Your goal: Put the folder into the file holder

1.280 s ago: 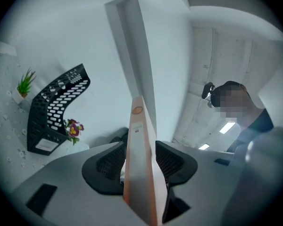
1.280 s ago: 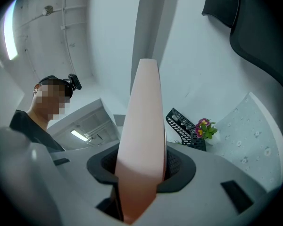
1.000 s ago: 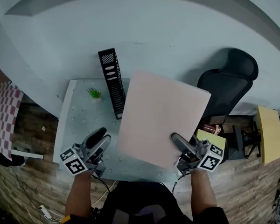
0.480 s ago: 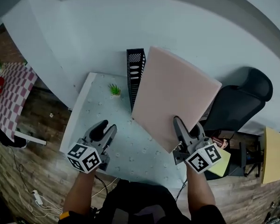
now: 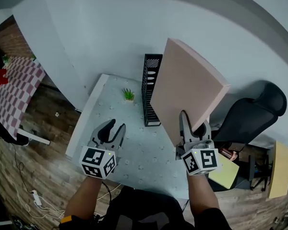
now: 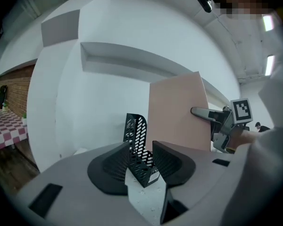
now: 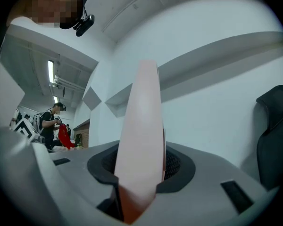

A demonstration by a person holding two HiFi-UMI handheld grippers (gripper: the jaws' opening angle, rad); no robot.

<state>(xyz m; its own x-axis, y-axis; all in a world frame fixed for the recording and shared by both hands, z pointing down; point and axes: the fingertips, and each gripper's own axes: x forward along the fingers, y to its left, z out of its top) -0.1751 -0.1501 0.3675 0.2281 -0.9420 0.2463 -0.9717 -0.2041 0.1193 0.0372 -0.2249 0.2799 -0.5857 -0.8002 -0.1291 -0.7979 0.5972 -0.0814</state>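
Pink folder (image 5: 189, 87): broad face toward head view a second ago, now rolled on edge, near upright, held clear above counter (image 5: 134, 152). Lower corner clamped in right tongs (image 5: 193, 126). Folder just right of black file holder (image 5: 150, 87), not yet in any slot. Nothing between left tongs (image 5: 114, 127); jaws partly apart, have just been closing; file holder visible well beyond gap. Judgement: folder now oriented for slotting; next, line edge over slot, then lower. Small plant (image 5: 128, 94) left of file holder.
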